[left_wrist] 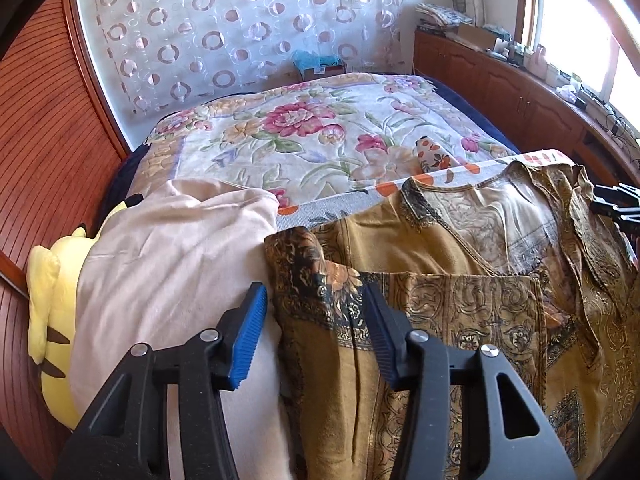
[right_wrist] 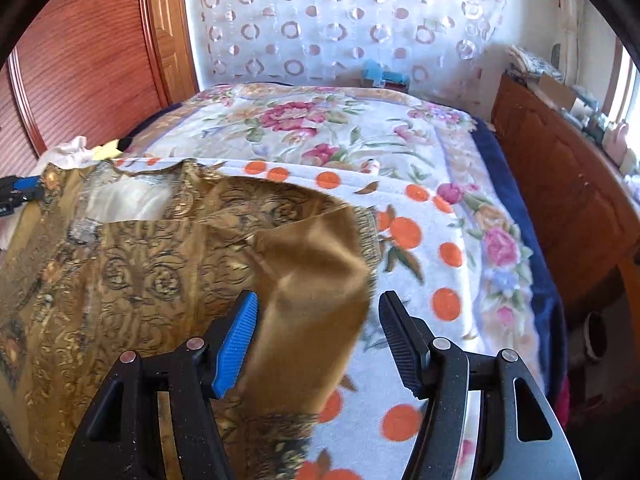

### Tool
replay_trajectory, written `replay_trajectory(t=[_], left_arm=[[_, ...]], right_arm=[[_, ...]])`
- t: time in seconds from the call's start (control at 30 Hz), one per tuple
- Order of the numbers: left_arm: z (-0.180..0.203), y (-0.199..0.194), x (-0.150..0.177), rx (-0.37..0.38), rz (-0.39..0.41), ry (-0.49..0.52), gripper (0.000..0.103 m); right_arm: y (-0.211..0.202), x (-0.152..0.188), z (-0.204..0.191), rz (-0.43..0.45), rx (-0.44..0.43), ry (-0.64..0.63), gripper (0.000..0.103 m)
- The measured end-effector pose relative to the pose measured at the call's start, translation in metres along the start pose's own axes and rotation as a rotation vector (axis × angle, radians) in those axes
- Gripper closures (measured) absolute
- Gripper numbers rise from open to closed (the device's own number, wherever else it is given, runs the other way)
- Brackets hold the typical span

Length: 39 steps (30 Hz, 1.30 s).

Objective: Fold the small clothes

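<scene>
Bed: yellow plush left view only; garment both.

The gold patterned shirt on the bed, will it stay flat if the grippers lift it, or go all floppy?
Probably floppy: the gold patterned shirt already lies in soft wrinkles, and its sleeve curls between the right gripper fingers. It looks thin, so likely light. Lifted by one edge, the rest would probably hang.

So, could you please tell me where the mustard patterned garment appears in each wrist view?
Left wrist: the mustard patterned garment fills the lower right, its edge between the left gripper fingers.
Right wrist: it fills the left and centre.
Shared landmark: the orange-dotted towel beneath it.
</scene>
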<state>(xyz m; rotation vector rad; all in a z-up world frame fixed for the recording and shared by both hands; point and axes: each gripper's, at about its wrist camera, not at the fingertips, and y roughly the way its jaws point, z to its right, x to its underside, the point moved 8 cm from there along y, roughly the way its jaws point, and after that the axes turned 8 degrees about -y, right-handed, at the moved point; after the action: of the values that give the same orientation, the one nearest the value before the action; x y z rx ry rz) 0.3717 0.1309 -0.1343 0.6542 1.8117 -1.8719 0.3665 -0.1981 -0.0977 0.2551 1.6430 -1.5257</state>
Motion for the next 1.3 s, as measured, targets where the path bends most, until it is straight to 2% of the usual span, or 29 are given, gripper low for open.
replay_trajectory(t=[0.1,0.37,0.63,0.77,1.1,1.3], left_arm=[[-0.001,0.002,-0.001,0.006,-0.006,0.001,0.054],[-0.004,0.006,-0.004,0.009,-0.016,-0.015,0.054],[0.006,0.011,-0.001,0.033,-0.025,0.014,0.055],[0.005,0.013,-0.002,0.027,-0.029,0.008,0.092],[0.015,-0.035,-0.017,0.104,0.064,0.001,0.097],[0.019,-0.054,-0.018,0.127,0.09,-0.005,0.097]], right_arm=[[0.004,-0.002,0.004,-0.008,-0.021,0.018,0.038],[0.014,-0.003,0.004,0.007,-0.007,0.024,0.036],[0.015,-0.001,0.005,0.003,0.0,0.026,0.033],[0.015,-0.001,0.004,0.003,-0.002,0.027,0.032],[0.014,-0.004,0.006,-0.008,-0.014,0.024,0.028],[0.02,-0.013,0.023,-0.03,-0.04,0.101,0.028]])
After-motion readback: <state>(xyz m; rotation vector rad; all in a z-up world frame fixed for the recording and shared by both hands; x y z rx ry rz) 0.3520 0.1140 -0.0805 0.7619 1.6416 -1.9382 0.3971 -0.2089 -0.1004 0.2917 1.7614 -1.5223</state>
